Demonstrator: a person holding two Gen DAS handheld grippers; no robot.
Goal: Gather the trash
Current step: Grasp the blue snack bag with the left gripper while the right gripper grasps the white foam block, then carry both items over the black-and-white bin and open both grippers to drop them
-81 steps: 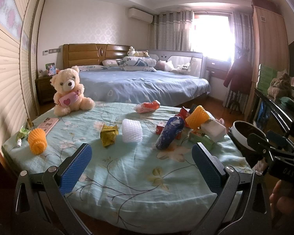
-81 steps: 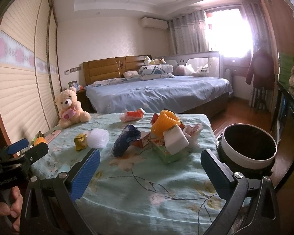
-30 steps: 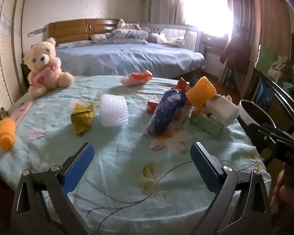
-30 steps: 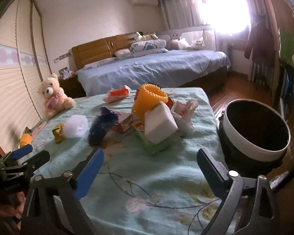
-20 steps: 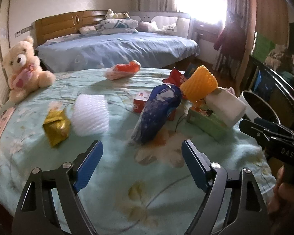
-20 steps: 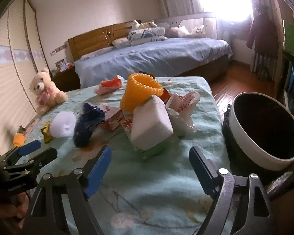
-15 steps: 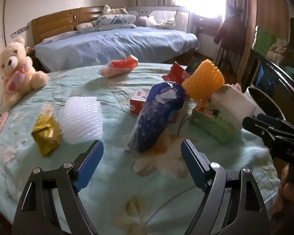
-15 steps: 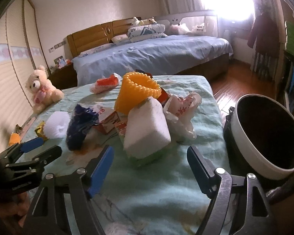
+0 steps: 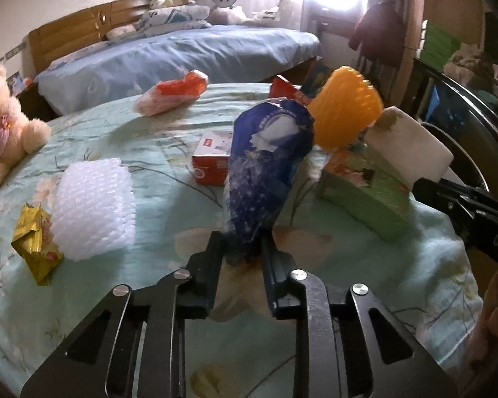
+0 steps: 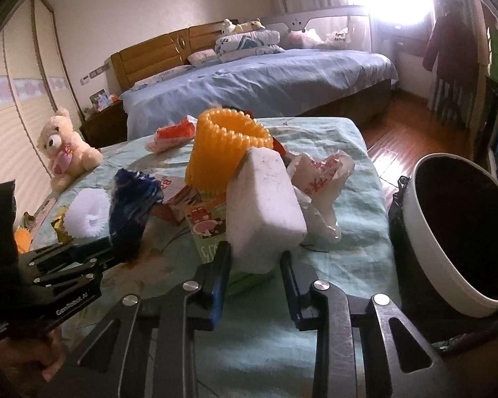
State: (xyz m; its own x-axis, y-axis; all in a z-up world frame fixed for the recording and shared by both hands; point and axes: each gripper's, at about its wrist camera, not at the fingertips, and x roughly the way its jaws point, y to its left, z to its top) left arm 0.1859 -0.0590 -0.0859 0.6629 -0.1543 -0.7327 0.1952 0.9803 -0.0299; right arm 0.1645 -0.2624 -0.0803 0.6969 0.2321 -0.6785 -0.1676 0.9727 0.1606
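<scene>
Trash: blue wrapper point(image 9: 269, 172) unreadable, "DAS" on right tongs point(image 9: 418, 184)

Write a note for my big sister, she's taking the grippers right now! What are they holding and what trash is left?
Left gripper: closing on the blue bag's bottom end, pads against it.
Right gripper: closing around the white foam block, which sits on the green box.
Bin: beside the table, at the right gripper's side; no trash visible inside.
Left on the table: orange mesh sleeve, white plastic bag, red box, white foam net, gold wrapper, red-white packet.
</scene>
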